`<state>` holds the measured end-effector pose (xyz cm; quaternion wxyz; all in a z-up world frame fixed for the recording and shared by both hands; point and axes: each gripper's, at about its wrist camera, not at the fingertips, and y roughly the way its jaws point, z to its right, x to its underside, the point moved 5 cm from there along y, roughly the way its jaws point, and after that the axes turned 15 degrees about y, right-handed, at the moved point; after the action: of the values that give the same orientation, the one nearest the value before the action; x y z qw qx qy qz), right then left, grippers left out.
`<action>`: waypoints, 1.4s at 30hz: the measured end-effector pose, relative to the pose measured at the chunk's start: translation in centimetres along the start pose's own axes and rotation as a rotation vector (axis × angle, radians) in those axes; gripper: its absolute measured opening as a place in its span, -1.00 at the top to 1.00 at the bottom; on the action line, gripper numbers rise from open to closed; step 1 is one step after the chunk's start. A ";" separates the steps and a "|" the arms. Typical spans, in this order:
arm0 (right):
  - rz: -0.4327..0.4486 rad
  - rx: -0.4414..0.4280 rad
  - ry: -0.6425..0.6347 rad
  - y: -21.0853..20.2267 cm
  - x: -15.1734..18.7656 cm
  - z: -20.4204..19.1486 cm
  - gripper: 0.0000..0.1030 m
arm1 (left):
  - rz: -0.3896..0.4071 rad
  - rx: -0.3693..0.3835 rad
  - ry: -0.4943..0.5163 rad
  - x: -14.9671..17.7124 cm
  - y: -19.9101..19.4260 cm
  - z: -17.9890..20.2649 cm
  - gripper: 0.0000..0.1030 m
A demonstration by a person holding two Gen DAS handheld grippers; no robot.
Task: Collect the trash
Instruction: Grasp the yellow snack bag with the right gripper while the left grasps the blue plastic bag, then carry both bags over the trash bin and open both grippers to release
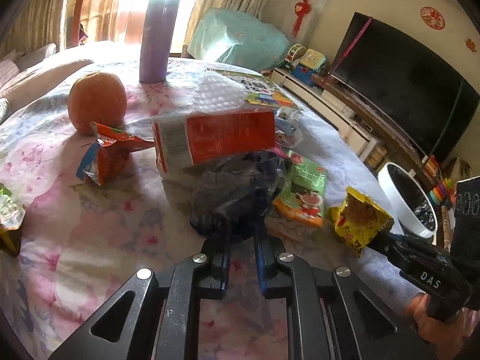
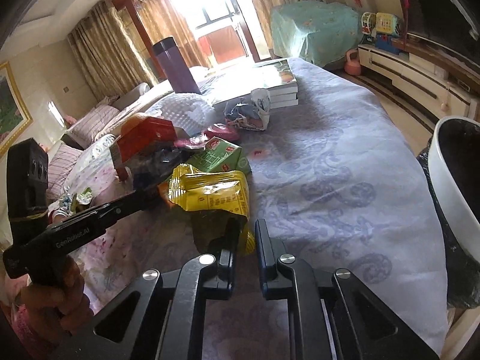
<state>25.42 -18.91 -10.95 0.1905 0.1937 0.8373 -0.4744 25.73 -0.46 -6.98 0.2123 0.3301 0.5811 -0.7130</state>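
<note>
My left gripper is shut on a crumpled dark plastic bag, which lies in front of a red and white box. My right gripper is shut on a yellow snack wrapper; the wrapper also shows in the left wrist view. Other trash lies on the floral cloth: an orange and blue wrapper, a green juice carton, a crumpled blue and white wrapper. A white trash bin with a black liner stands beside the table on the right.
An orange, a purple flask, a white foam net and a stack of books sit at the far side. A green wrapper lies at the left edge. A TV is on the right.
</note>
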 end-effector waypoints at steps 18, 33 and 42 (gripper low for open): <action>0.077 -0.005 0.035 -5.8 1.1 1.7 0.79 | 0.090 0.074 0.052 1.4 -5.9 3.7 0.82; 0.160 0.065 0.117 -10.5 0.8 7.2 0.79 | 0.072 0.160 0.146 0.9 -4.2 10.0 0.82; 0.201 0.108 0.167 -12.7 0.2 10.7 0.79 | 0.059 0.201 0.190 -0.7 -1.7 13.1 0.82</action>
<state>20.28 -34.23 -7.03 0.1562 0.3254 0.7998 -0.4797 22.10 -12.84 -3.95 0.1431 0.4328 0.5144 -0.7264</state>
